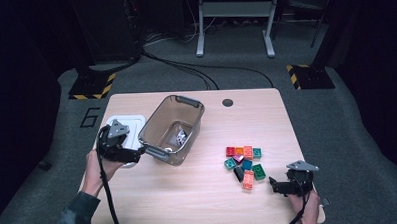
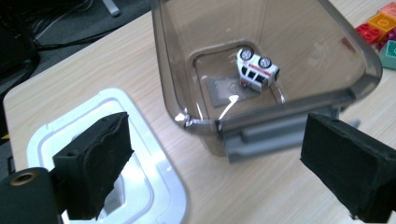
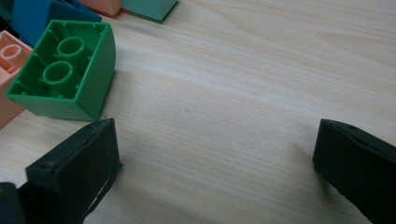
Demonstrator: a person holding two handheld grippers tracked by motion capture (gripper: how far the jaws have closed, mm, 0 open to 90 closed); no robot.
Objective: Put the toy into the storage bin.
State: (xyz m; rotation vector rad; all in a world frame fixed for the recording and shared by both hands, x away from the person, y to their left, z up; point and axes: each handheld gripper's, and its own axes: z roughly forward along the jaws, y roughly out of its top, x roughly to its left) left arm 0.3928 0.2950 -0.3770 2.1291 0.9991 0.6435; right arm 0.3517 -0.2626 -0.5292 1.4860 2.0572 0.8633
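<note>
A clear grey bin (image 1: 159,124) stands left of the table's middle. On its floor a white toy car (image 2: 257,70) lies tipped on its side, also seen from above (image 1: 181,137). My left gripper (image 1: 142,153) is open at the bin's near handle (image 2: 280,133), with nothing between its jaws (image 2: 219,149). A cluster of coloured bricks (image 1: 244,163) lies at the right. My right gripper (image 1: 272,182) rests open low over the table just right of them. Beside its left jaw an upturned green brick (image 3: 65,70) lies outside the open gap (image 3: 215,154).
A white lid (image 1: 132,125) lies flat to the left of the bin, under my left gripper (image 2: 154,186). Red and orange bricks (image 2: 380,23) show beyond the bin. A dark round hole (image 1: 227,102) sits near the table's far edge.
</note>
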